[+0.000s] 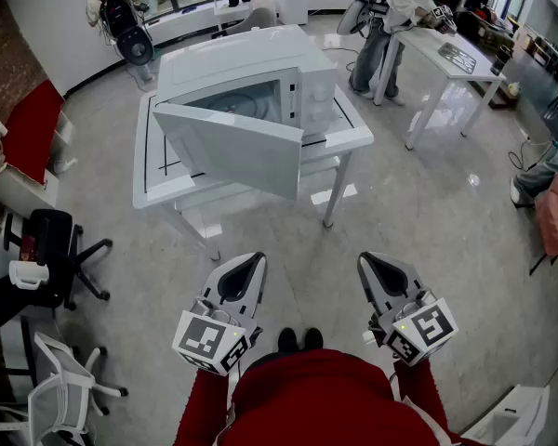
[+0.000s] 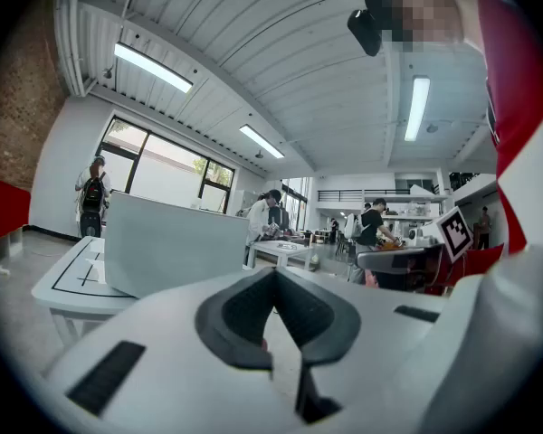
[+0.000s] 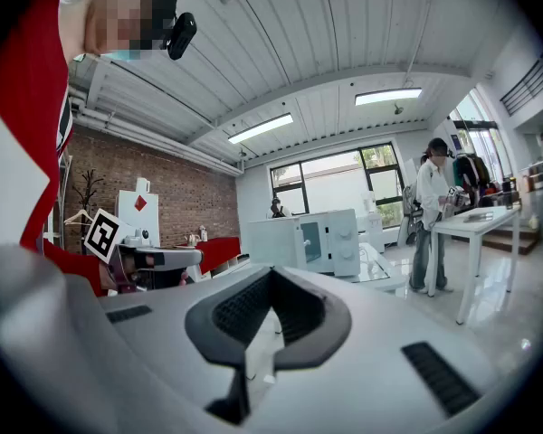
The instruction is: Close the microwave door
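A white microwave stands on a small white table ahead of me, its door swung wide open toward the front. In the right gripper view the microwave shows far off with the door open at its left. The door's flat face fills the middle distance of the left gripper view. My left gripper and right gripper are held low and close to my body, well short of the table. Both are shut with nothing between the jaws.
A person stands at a second white table at the back right. A black office chair and a white chair are at the left. A red counter runs along the left wall. Bare floor lies between me and the microwave table.
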Demonstrator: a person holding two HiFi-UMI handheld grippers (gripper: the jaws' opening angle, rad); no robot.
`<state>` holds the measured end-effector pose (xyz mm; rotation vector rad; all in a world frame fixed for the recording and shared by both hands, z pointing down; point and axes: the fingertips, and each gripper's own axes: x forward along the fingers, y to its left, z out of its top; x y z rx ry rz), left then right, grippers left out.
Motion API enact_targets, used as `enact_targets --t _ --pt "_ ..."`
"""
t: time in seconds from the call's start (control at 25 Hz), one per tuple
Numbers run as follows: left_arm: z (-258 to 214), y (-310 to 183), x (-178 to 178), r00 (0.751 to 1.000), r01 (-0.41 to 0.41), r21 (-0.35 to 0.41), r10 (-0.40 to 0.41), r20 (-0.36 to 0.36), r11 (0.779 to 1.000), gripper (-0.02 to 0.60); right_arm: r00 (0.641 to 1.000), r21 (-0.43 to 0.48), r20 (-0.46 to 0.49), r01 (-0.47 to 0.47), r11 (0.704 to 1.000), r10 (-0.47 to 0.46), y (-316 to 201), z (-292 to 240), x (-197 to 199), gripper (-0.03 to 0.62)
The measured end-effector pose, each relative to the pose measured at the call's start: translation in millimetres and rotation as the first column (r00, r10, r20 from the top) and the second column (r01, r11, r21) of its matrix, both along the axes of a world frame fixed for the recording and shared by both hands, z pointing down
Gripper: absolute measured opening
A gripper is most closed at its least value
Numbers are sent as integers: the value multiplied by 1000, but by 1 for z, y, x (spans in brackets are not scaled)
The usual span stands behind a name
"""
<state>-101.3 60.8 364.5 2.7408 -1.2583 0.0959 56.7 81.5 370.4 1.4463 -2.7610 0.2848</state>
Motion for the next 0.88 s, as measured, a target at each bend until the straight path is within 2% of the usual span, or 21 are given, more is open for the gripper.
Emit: enact_targets --t 0.56,0.88 --pt "7 2 0 1000 19 -20 -19 -4 1000 11 1000 6 21 14 1000 -14 1 2 5 15" --pt "17 4 13 1000 0 -51 1 13 999 11 1000 -30 6 27 999 -27 0 12 5 15"
